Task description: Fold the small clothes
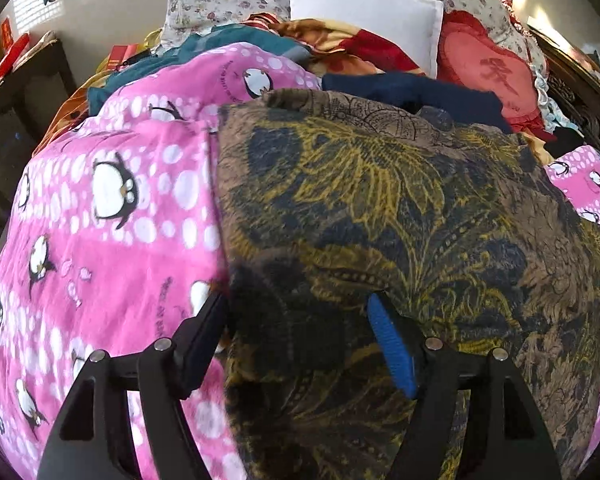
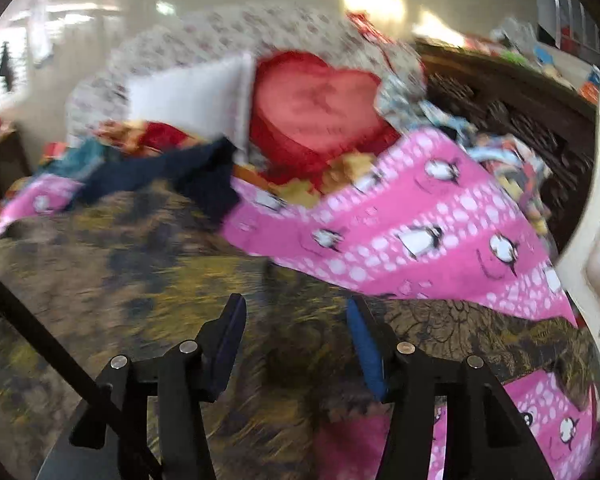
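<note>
Brown garment [image 1: 400,208], soft knit with yellow-and-navy floral print, lies spread flat on the pink penguin blanket [image 1: 112,208]. Behind the garment: navy cloth [image 1: 412,92], white pillow [image 1: 364,16], red heart cushion [image 1: 484,68]. Right view is motion-blurred; only it shows a carved dark headboard [image 2: 512,120]. Left gripper [image 1: 300,312] open wide, straddling the garment's left edge, gripping nothing. Right gripper [image 2: 296,320] partly open above the garment [image 2: 140,264], empty.

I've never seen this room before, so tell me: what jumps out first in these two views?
The bright pink penguin blanket covers the bed, and a brown cloth with yellow leaf patterns lies spread on top of it, right under both open grippers. Behind, a red heart-shaped cushion sits beside a white pillow at the head of the bed.
</note>
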Tool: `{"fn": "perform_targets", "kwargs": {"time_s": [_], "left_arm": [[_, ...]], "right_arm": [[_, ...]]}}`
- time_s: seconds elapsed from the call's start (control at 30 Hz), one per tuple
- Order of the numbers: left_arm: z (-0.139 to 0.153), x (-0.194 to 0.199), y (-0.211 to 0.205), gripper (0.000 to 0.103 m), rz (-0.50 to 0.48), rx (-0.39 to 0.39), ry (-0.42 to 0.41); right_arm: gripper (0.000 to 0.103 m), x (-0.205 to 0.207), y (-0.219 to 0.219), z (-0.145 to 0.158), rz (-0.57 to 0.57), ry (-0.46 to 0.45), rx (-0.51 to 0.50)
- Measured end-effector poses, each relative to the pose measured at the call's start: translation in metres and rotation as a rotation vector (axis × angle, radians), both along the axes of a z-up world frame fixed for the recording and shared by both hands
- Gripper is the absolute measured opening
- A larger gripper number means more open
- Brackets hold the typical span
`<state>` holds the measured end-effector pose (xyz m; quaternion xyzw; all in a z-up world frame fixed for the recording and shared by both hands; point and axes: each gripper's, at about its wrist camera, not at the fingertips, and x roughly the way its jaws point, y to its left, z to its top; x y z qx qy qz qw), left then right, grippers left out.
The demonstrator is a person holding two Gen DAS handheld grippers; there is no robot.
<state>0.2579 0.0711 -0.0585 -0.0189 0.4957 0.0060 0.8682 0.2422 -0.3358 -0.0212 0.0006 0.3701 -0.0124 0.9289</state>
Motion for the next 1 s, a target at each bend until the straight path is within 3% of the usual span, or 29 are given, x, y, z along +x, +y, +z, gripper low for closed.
{"fn": "perform_targets", "kwargs": {"time_s": [0.1,0.13,0.23,0.37,0.47,0.53,0.7,0.83,1.0], "left_arm": [[-0.008,-0.004,0.000,0.072,0.014,0.000,0.031],[-0.008,-0.006,-0.001,0.072,0.019,-0.004,0.035],[-0.003,-0.016,-0.004,0.072,0.016,-0.014,0.037],[0.013,-0.033,-0.008,0.072,-0.004,-0.014,0.010],[0.024,-0.042,-0.013,0.074,-0.019,-0.034,-0.003],[0.030,-0.046,-0.019,0.074,-0.035,-0.046,-0.008],[0.034,-0.053,-0.042,0.075,-0.082,-0.024,-0.012],[0.031,-0.053,-0.056,0.075,-0.112,-0.006,0.000],[0.024,-0.054,-0.067,0.075,-0.124,0.009,0.020]], "right_arm": [[0.058,0.008,0.016,-0.028,0.018,0.102,-0.079],[0.061,0.004,0.017,-0.030,0.004,0.067,-0.093],[0.061,-0.010,0.002,-0.022,-0.023,0.090,-0.034],[0.064,-0.051,-0.059,-0.008,-0.128,0.045,0.046],[0.068,-0.076,-0.130,-0.008,-0.283,0.052,0.108],[0.068,-0.092,-0.190,-0.013,-0.443,0.069,0.190],[0.068,-0.123,-0.298,-0.019,-0.684,0.036,0.412],[0.068,-0.129,-0.340,-0.029,-0.755,0.031,0.524],[0.068,-0.119,-0.363,-0.048,-0.798,0.036,0.634]]}}
